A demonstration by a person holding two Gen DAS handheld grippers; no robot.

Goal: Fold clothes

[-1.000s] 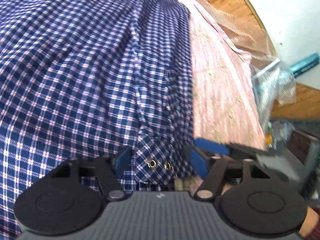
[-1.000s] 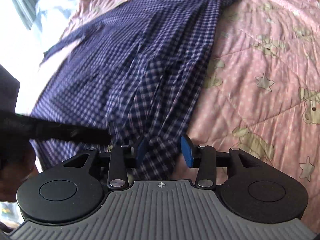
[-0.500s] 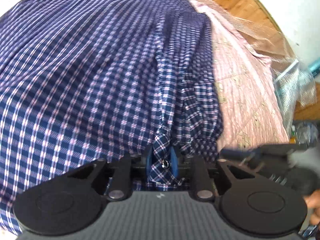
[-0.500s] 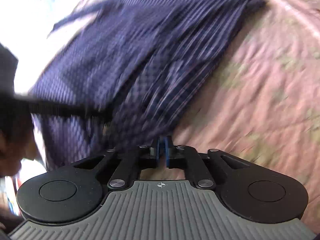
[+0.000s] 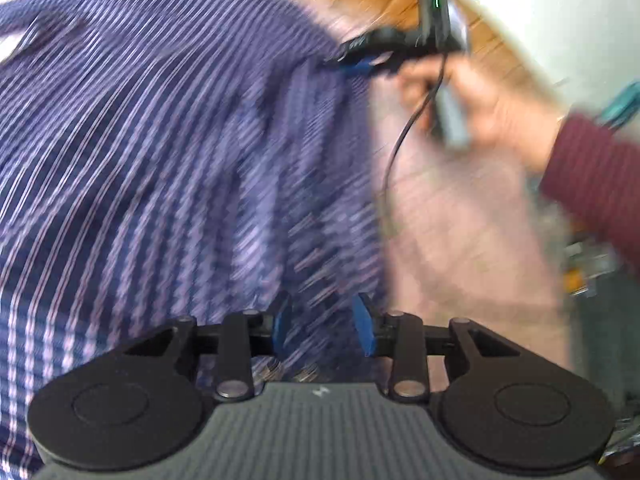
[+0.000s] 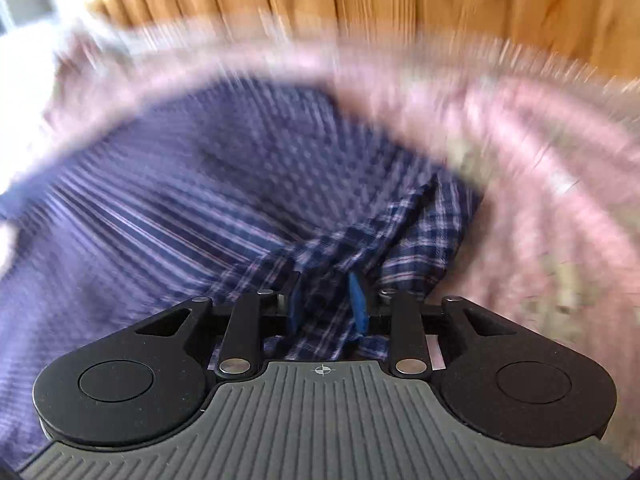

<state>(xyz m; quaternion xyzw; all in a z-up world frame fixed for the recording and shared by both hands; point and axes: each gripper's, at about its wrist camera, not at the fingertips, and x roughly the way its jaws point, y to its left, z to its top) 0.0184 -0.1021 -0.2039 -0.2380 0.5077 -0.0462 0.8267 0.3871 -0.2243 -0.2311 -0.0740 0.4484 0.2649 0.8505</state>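
blur smears checked shirt (image 5: 168, 152) on pink quilt (image 6: 560, 184) | left gripper (image 5: 324, 322) jaws parted, empty | right gripper (image 6: 326, 300) jaws apart, shirt fold between, grip unclear

shirt (image 5: 160, 152) on quilt (image 5: 460, 240), left of bare quilt | our R gripper (image 5: 360, 67) at shirt's far edge | wood wall (image 6: 400, 4) behind quilt

Each handheld gripper (image 5: 323, 326) has a ribbed grey body, black disc-shaped side housings, silver pivot screws and blue finger pads (image 6: 357, 304). A black cable (image 5: 404, 136) hangs beside a dark red ribbed sleeve (image 5: 596, 176).
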